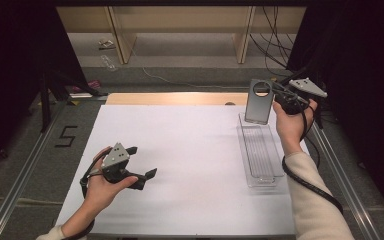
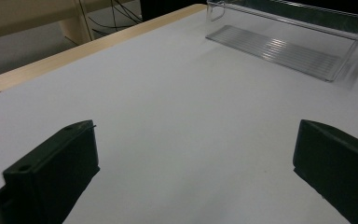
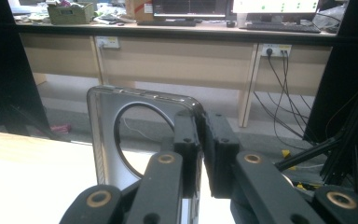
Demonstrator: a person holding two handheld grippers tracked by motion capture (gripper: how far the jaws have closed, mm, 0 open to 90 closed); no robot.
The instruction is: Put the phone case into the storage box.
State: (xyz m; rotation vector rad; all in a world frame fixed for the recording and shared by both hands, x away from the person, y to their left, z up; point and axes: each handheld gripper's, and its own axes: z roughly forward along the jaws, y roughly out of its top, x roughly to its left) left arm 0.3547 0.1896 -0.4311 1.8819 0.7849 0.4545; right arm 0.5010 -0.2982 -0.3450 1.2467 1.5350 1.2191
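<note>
— Two big things first: where do the tabletop [image 1: 180, 165] and the clear plastic tray [image 1: 258, 152] sit?

— White tabletop across the middle of the high view, with the tray lying lengthwise near its right edge, empty as far as I can see. In the left tool's view the tray [image 2: 279, 42] lies well ahead, apart from everything.

— And the piece being carried?

— It looks like a translucent smoky phone case [image 1: 259, 102] with a large round camera cutout, hanging upright in the air above the tray's far end, not touching it. The right tool [image 1: 285, 102] has its jaws clamped on the case's right edge; its own view shows the case [image 3: 135, 140] pinched between the two pads, cutout uppermost.

— So what makes the move go well, in your judgement?

— The work appears to be setting the case into the tray. I'd tilt it until its long side runs along the tray's length, lower it between the walls without knocking the thin rim, and loosen the jaws only once it rests on the ribbed floor. An edge grip is narrow, so a slow wrist helps.

— The left tool [image 1: 139, 167]?

— Jaws spread wide, holding nothing, low over the bare tabletop at the left, well clear. It could steady the tray if it slides.
</note>
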